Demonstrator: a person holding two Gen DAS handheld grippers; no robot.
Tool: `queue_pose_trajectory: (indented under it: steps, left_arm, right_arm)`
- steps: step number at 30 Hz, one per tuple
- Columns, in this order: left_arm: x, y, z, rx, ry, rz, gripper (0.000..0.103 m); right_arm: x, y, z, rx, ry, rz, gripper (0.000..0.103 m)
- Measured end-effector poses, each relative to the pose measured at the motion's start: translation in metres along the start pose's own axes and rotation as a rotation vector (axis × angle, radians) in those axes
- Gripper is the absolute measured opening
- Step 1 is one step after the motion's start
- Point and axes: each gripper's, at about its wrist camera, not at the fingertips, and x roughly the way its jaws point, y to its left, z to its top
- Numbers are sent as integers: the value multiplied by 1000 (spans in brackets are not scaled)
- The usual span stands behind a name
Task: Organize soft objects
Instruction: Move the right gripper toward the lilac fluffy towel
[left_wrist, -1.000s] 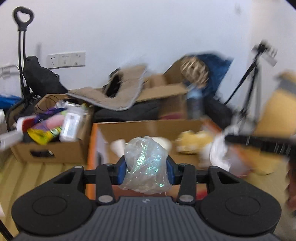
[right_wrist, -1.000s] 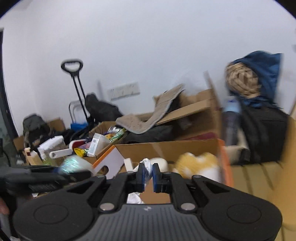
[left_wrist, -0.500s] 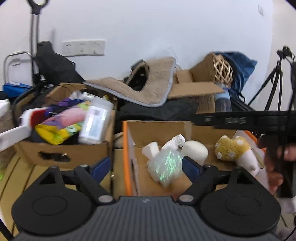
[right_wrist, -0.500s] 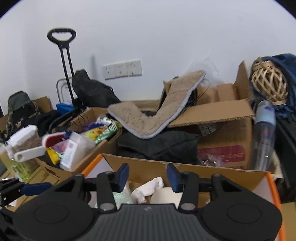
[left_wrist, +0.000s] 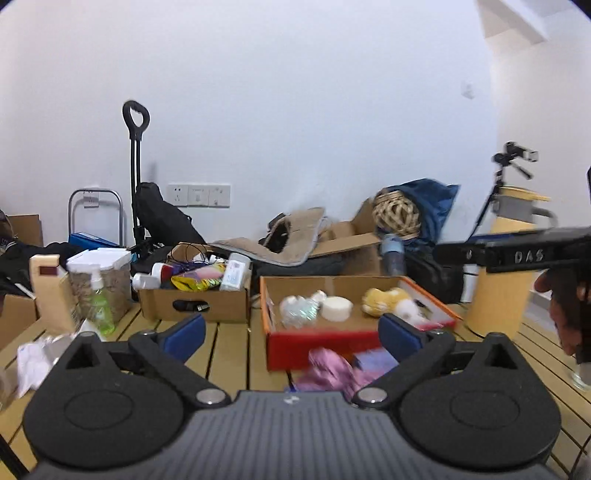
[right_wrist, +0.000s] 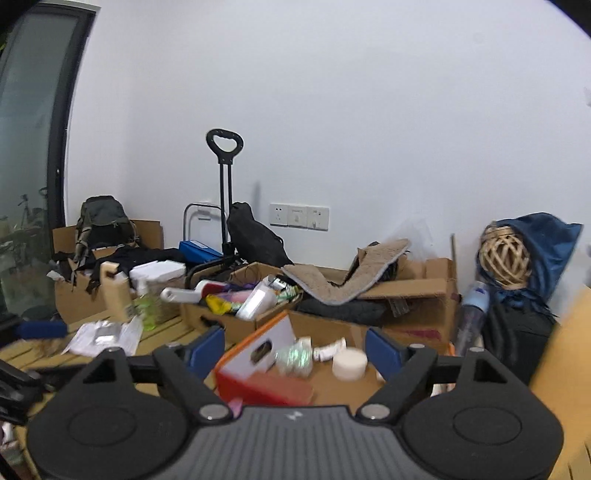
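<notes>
Both grippers have pulled back from the orange box (left_wrist: 354, 328), which now sits at twelve o'clock; left gripper (left_wrist: 291, 332) and right gripper (right_wrist: 295, 347) have fingers wide apart, empty. The iridescent bag (left_wrist: 300, 312) has been dropped inside; pink cloth (left_wrist: 332, 371) at six o'clock likely goes next.

A messy storeroom. Past the jaws, full boxes (left_wrist: 194, 295) sit on a wooden surface (left_wrist: 229, 343), with bags (right_wrist: 101, 218), a trolley (right_wrist: 223, 192) and a tripod (left_wrist: 511, 173) by the white wall.

Iridescent crinkled bag (left_wrist: 298, 312) lies inside orange box (left_wrist: 354, 341), beside white puck (left_wrist: 337, 308).
</notes>
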Motion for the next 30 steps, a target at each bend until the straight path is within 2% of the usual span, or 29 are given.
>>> queue_pose_trajectory:
  steps: [3,6,9,11,15,18,23,26,30]
  left_arm:
    - [-38,-9,-17,-29,10,16,102]
    - [-79,-24,-34,8,15,50,103]
    - [-125,-35,-45,64,-27,14,103]
    - [-141,-39,-46,53,-33,22,103]
    - [-151,-48,-50,50,-41,33,103]
    - [-147,-50,-52,22,-22,15,103]
    - [-132,-52,-59,19,6,-2,103]
    - [-104,-52,-70,0,72,-17,103]
    - [-48,-50,-85,-37,187,-24,103]
  right_arm:
    - [-49,10,-36,28,2,-41,88]
    - [-94,20,-73,67,31,-96,88]
    - [-151,32,-110,169,53,-141,88]
    - [-179,40,-127,207,58,-149,88]
    - [-215,60,-139,184,38,-139,90]
    - [-223,66,-146,189,30,-123,91]
    - [-198,64,-149,199,59,-120,91]
    - [-186,59,-157,195,81,-136,89]
    - [-161,41,-176,258,142,-141,86]
